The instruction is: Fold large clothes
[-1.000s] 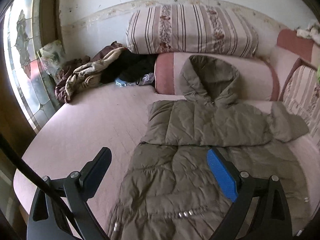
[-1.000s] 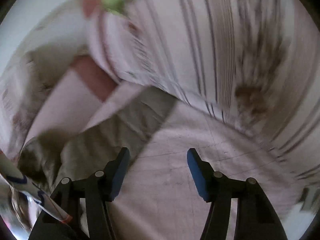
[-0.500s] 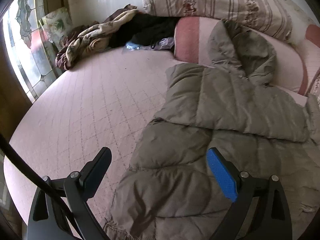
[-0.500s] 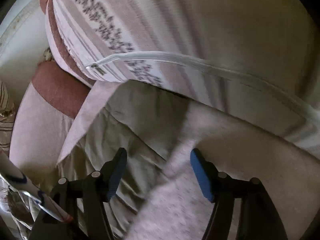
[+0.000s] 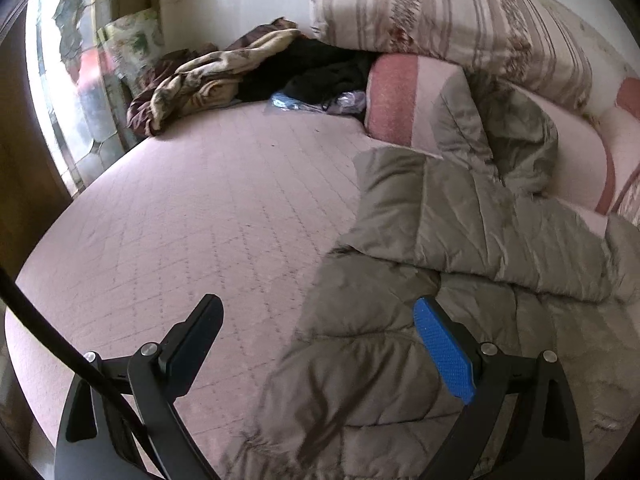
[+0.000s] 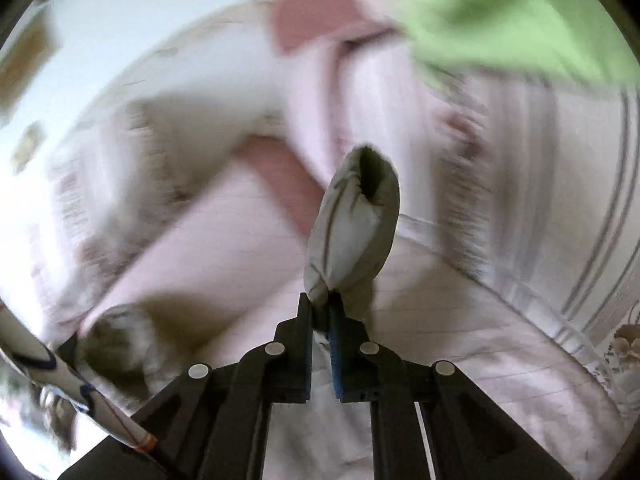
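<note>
An olive-grey padded hooded jacket (image 5: 440,280) lies spread on the pink quilted bed (image 5: 180,232), hood against the pillows, one sleeve folded across its chest. My left gripper (image 5: 316,332) is open and empty, hovering over the jacket's left edge. My right gripper (image 6: 320,304) is shut on the jacket's sleeve cuff (image 6: 352,224), which stands up between the jaws, lifted off the bed. The right wrist view is blurred by motion.
Striped pillows (image 5: 452,12) and a pink bolster (image 5: 400,100) line the back. A heap of brown, beige and black clothes (image 5: 224,76) lies at the back left by the window (image 5: 68,80). A green cloth (image 6: 512,16) shows top right.
My right gripper has closed on the sleeve cuff and lifted it; it was open over the sleeve before. My left gripper has moved lower and closer to the jacket's left edge.
</note>
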A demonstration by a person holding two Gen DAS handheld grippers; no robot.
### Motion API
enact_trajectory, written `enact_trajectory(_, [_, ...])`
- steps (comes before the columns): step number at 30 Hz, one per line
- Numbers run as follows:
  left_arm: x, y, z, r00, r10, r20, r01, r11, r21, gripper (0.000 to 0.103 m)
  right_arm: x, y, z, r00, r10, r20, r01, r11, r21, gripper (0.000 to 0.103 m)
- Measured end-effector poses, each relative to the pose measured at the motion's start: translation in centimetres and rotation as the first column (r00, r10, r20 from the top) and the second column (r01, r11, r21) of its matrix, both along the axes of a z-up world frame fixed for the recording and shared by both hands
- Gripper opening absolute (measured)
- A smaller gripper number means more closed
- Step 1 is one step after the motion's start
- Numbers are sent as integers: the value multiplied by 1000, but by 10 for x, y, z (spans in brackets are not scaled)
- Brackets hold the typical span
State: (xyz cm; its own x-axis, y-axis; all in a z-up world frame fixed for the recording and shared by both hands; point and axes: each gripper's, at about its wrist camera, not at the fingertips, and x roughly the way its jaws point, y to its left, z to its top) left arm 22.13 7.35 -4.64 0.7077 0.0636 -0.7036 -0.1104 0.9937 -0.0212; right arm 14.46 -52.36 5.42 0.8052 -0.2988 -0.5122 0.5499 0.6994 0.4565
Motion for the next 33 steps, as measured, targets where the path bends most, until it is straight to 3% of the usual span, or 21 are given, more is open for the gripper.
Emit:
enact_trajectory(5, [-8, 37, 12, 998, 67, 18, -66, 994, -85, 96, 38, 128, 50, 968, 249, 41, -246, 966, -81, 8])
enact_trajectory(9, [-10, 64, 22, 992, 118, 38, -113, 987, -117, 96, 66, 239, 54, 892, 452, 15, -446, 885, -130, 8])
enact_trajectory(14, [-11, 92, 31, 977, 204, 68, -193, 971, -141, 96, 128, 379, -12, 759, 634, -151, -651, 744, -148, 7])
enact_trajectory(18, [-6, 109, 30, 974, 222, 46, -211, 961, -179, 96, 165, 449, -87, 668, 678, -306, -732, 673, -107, 6])
enact_trajectory(23, [2, 122, 26, 968, 249, 18, -240, 948, -211, 96, 174, 487, -154, 599, 642, -479, -769, 629, -118, 9])
enact_trajectory(26, [3, 124, 24, 967, 253, 8, -245, 944, -220, 96, 168, 484, -163, 610, 621, -492, -757, 640, -130, 15])
enact_trajectory(30, [3, 121, 21, 969, 247, -4, -243, 947, -211, 96, 153, 482, -145, 608, 663, -438, -764, 638, -94, 61])
enact_trajectory(33, [3, 119, 20, 970, 244, -7, -240, 949, -204, 96, 136, 479, -125, 629, 657, -417, -756, 642, -128, 63])
